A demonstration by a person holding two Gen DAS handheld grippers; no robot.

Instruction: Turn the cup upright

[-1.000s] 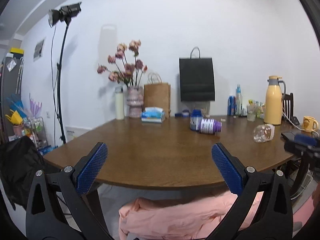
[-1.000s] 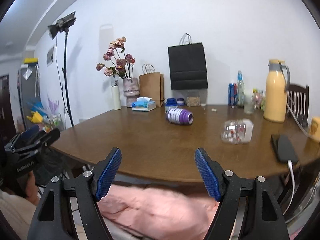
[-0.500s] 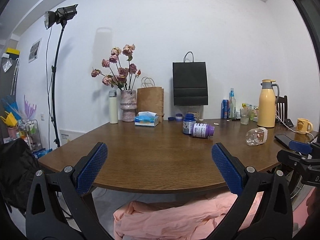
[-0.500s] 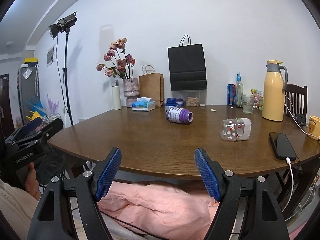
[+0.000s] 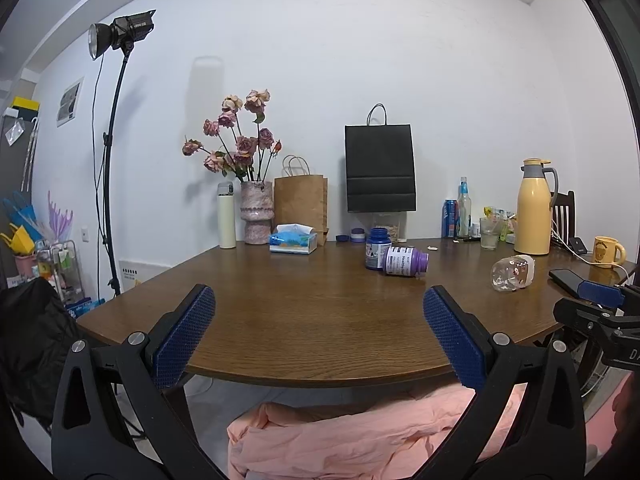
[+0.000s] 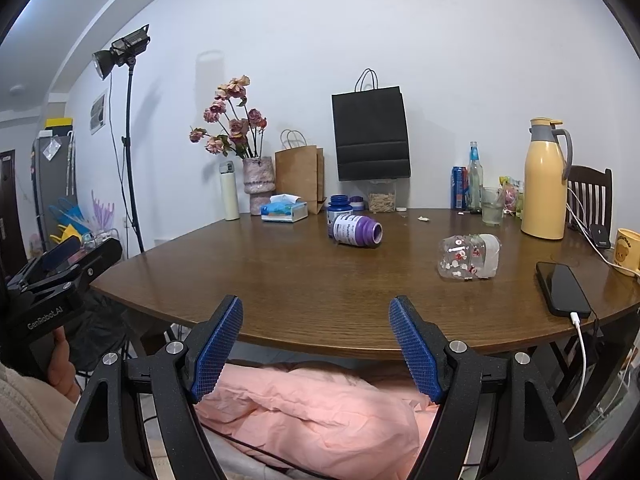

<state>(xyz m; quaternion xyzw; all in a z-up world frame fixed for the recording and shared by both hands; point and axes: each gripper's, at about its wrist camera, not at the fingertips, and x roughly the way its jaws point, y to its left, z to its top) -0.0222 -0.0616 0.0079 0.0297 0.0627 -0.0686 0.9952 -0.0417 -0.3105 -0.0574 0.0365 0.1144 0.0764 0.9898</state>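
— Where's the cup [image 6: 470,256]?

— Lying on its side on the table [image 6: 304,284], just left of the phone [image 6: 562,289].

— Risk?

— I think it rolls into the phone if I nudge its round wall.

— Your grippers?

— Right gripper [image 6: 316,350] and left gripper [image 5: 318,336] both gape empty, level, short of the table's near edge.

Both fisheye views look level across the counter [image 5: 304,312] from just off its near edge, facing the white back wall. The left wrist view sits further left, with the black bag [image 5: 379,168] centred in the frame and the right tool [image 5: 600,304] poking in at the right edge. The right wrist view sits nearer the right end, with the left tool [image 6: 64,272] at its left edge. Both share the flowers [image 6: 232,120], the purple bottle [image 6: 356,230] and the yellow jug [image 6: 545,184].
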